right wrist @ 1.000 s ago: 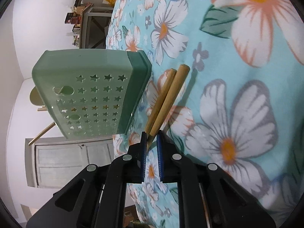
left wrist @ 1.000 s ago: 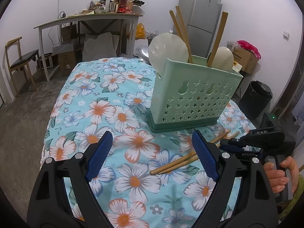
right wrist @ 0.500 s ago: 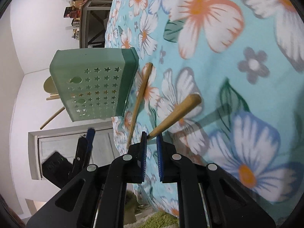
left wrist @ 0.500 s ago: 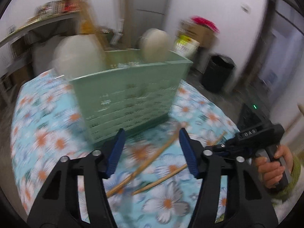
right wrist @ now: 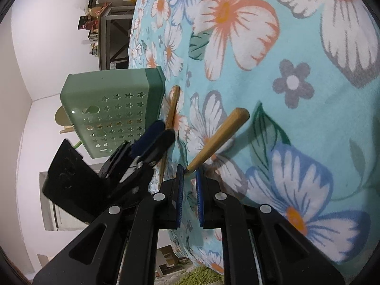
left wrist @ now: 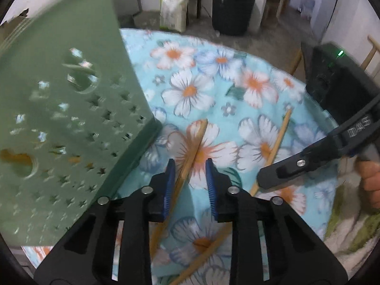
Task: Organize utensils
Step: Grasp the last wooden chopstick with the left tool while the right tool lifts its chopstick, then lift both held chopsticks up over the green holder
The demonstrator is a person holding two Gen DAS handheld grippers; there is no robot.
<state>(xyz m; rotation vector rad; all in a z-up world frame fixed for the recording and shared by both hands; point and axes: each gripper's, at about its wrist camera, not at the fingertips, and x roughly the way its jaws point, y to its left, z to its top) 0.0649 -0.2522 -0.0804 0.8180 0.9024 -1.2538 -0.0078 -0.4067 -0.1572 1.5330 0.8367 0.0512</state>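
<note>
Chopstick (left wrist: pixel 190 149) lies flat on floral worktop (left wrist: pixel 213 83) just beside green utensil caddy (left wrist: pixel 66 118); left tongs (left wrist: pixel 190 182) straddle it, jaws just closing, pads not yet pressing. Second chopstick (right wrist: pixel 218 137), apart since a second ago, clenched at tip in right tongs (right wrist: pixel 190 182), raised beside caddy. Judged: pickups underway.

- The green utensil holder (left wrist: pixel 66 123) is smeared by motion in the left wrist view, its star holes soft; its top and left side run past the frame edge.
- The chopstick (left wrist: pixel 190 147) between the left gripper (left wrist: pixel 190 178) fingers disappears lower down behind the black gripper body.
- The second chopstick's (right wrist: pixel 217 137) thin end is hidden between the right gripper (right wrist: pixel 190 185) pads.
- Whatever stands inside the holder is too indistinct to name.
</note>
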